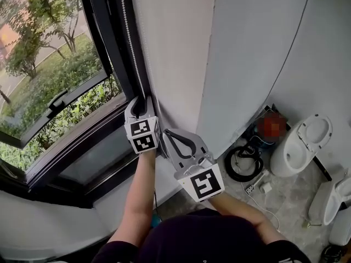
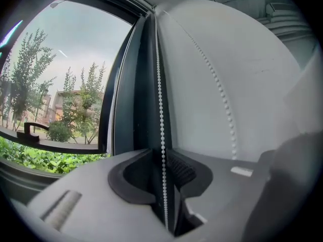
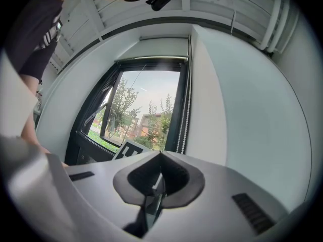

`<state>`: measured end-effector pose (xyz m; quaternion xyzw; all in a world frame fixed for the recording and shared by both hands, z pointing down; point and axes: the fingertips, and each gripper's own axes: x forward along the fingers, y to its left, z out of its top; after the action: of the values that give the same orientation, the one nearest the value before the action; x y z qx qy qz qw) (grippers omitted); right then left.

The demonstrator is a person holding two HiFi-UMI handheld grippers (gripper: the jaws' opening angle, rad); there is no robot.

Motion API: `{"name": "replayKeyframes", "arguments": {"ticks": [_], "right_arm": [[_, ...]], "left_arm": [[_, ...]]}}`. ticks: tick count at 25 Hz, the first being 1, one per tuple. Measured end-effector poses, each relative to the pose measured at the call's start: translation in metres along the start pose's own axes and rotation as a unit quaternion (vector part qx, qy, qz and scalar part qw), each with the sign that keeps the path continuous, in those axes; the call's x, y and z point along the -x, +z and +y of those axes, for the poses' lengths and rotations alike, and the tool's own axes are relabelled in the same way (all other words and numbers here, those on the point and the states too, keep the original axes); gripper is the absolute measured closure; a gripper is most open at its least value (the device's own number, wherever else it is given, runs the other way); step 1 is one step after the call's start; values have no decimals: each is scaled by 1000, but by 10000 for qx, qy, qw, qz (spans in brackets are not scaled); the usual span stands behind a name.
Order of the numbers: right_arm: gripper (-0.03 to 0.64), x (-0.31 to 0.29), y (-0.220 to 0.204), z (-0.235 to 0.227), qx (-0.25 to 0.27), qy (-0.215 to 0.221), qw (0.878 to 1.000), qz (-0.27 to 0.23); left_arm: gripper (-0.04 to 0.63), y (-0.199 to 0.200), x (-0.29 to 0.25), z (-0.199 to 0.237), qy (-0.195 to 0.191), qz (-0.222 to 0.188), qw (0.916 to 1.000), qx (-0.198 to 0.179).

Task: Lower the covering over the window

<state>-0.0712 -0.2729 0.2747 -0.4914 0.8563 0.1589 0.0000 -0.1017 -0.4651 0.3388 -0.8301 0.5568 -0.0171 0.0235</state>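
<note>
A white bead chain (image 1: 131,43) hangs down the dark window frame (image 1: 112,48), beside the glass. My left gripper (image 1: 146,102) reaches up to the frame and is shut on one strand of this chain (image 2: 161,135), which runs straight down between its jaws. The other strand (image 2: 222,100) hangs free against the white wall. My right gripper (image 1: 166,133) is just right of and below the left one; it is shut with nothing in it (image 3: 160,158). In the right gripper view the window pane (image 3: 146,110) stands uncovered, with the chain (image 3: 187,115) at its right edge.
A white wall (image 1: 247,53) runs along the right of the window. On the floor at the right are a white toilet (image 1: 301,141) and a coiled black hose (image 1: 244,160). A lower sash (image 1: 57,100) is tilted open outward. The sill (image 1: 98,163) lies below my grippers.
</note>
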Motion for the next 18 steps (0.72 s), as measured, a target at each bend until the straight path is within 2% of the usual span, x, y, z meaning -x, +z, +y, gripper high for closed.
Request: {"name": "replayKeyframes", "arguments": {"ticks": [5,13,18], "right_arm": [[606,-1,2,-1,-93,50,9999,-17],[606,8,3,-4,-534,164,9984,-128],[606,18,13,0,-841,457,9949,-304]], "left_arm": [[584,1,10,2,-321,49,9994,68],[584,6,80,-27,-1275,38,9909,420],[584,12,134,-50,-1729,-41,9836,521]]}}
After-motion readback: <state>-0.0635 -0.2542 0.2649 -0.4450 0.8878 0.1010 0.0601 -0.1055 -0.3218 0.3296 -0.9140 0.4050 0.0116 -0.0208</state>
